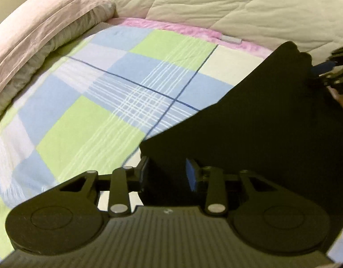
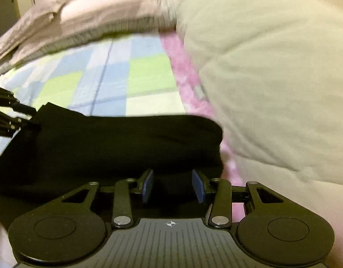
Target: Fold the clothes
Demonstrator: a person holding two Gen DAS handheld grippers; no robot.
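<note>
One black garment (image 1: 260, 134), two grippers (image 1: 168, 174) (image 2: 172, 185), one pillow (image 1: 37, 33).

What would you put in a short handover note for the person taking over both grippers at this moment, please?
Left gripper: jaws apart, with an edge of the black garment between the pads; no pinch visible, so treat it as released.
Right gripper: jaws apart over the same garment, pads clear of the cloth.
The garment lies on the checked bedsheet, its far side against the cream duvet; a pink pillow sits at the head of the bed.
Done: the garment looks laid down in a fairly compact shape, though how many folds it has I cannot tell.
Left: check the fold, then regrip an edge if another is needed.
</note>
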